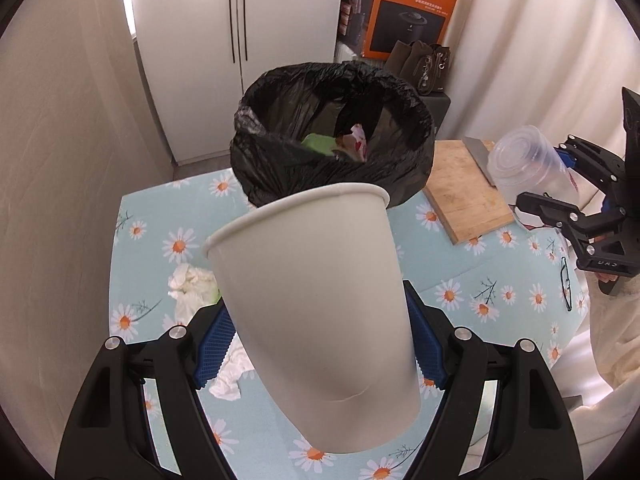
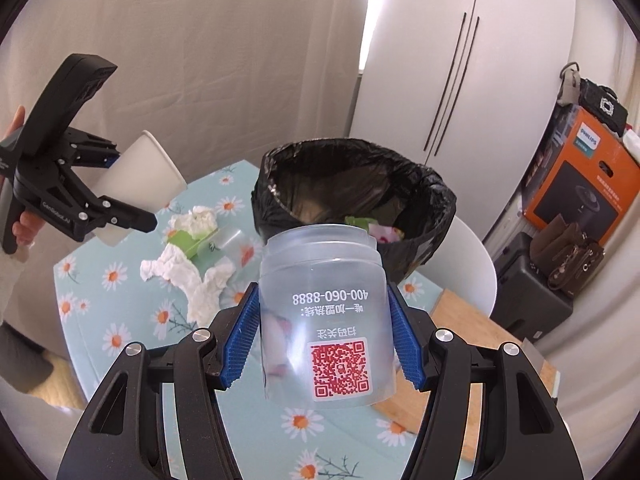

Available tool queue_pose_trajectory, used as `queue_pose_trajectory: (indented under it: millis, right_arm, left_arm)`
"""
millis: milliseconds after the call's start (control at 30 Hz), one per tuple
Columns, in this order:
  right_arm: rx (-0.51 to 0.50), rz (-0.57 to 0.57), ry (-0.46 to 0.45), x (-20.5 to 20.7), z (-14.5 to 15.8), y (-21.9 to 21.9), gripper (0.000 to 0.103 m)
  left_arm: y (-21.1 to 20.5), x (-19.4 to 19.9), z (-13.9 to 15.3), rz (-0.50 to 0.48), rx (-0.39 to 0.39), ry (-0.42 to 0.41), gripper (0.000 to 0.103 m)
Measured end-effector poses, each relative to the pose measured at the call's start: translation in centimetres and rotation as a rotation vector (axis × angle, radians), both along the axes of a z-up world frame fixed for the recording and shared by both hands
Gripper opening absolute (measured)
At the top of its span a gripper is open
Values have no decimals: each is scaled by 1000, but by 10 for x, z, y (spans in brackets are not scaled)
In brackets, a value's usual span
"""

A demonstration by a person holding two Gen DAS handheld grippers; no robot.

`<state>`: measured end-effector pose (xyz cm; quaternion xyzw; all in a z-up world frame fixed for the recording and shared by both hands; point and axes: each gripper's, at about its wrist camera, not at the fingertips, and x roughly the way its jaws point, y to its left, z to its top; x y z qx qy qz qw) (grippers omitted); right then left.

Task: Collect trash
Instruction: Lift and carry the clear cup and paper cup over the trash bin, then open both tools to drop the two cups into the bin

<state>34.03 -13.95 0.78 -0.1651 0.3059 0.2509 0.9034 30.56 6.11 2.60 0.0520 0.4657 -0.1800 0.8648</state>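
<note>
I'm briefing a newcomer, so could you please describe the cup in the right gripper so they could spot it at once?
Start at the black-lined trash bin on the daisy tablecloth. Just in front of it, the right gripper clamps a clear plastic cup. Unlike the plain white paper cup in the left gripper, it is see-through, with a red QR code.

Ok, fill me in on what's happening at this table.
A person is clearing trash with two handheld grippers. The left gripper grips a white paper cup; the right gripper grips a clear plastic cup. Both are held up short of the black-lined bin. Crumpled tissues lie on the floral tablecloth.
</note>
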Motion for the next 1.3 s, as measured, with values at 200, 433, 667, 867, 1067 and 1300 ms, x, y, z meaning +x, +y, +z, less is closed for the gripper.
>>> queue_pose_trajectory:
  millis: [200, 433, 667, 867, 1067, 1300]
  right_arm:
    - [20, 16, -23, 31, 12, 6, 57]
    - [28, 60, -46, 58, 17, 22, 58]
    - [63, 64, -53, 92, 19, 27, 58]
    - [86, 53, -48, 124, 13, 25, 58]
    - [87, 28, -32, 157, -1, 23, 59]
    - [74, -8, -41, 174, -14, 20, 85]
  left_arm:
    - [-9, 26, 20, -67, 8, -54, 76]
    - [-16, 52, 37, -117, -13, -121, 76]
    - [-23, 75, 51, -173, -37, -180, 76]
    - [-43, 90, 53, -245, -12, -247, 76]
    - [-58, 103, 51, -310, 4, -321, 76]
    - [-47, 127, 35, -246, -16, -360, 97]
